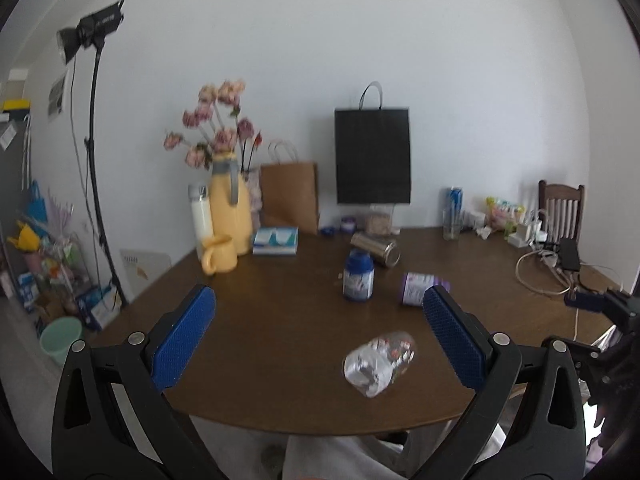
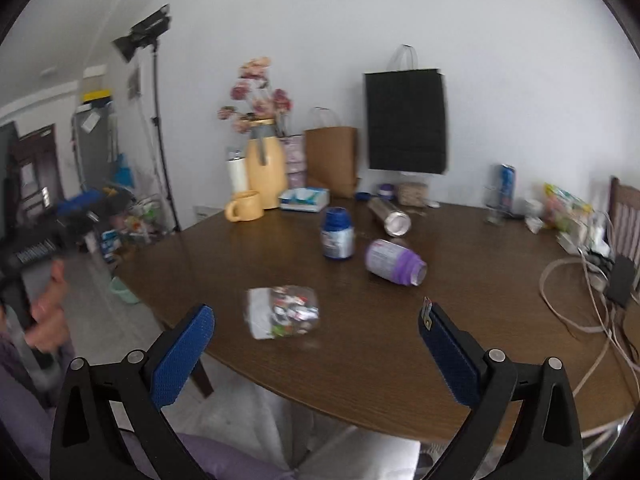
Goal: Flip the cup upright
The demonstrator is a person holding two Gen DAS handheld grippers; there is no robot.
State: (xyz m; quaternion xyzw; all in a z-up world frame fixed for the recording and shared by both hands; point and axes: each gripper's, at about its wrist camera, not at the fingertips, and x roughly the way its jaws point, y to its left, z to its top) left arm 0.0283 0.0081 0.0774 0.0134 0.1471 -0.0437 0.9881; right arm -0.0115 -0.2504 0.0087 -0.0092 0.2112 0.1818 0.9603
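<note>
Cup (image 1: 380, 363) (image 2: 283, 312), clear with a printed pattern, lies on its side on the brown table (image 1: 280, 340) (image 2: 360, 340), near the table's front edge. Behind the cup stands a blue jar (image 1: 358, 276) (image 2: 338, 234), upright; right of that jar lies a purple jar (image 1: 418, 289) (image 2: 394, 262) on its side, and farther back a steel tumbler (image 1: 376, 249) (image 2: 390, 217) also lies on its side. A yellow mug (image 1: 218, 254) (image 2: 244, 206) stands at the table's far left, beside a yellow jug (image 1: 231, 204) (image 2: 266, 164).

Left gripper (image 1: 320, 336) hangs above the front edge with its blue pads spread wide and nothing between them; the cup shows low between them, untouched. Right gripper (image 2: 316, 344) is likewise spread wide and empty, the cup just ahead of its left pad. A hand (image 2: 48, 312) shows at the left edge of the right wrist view.
</note>
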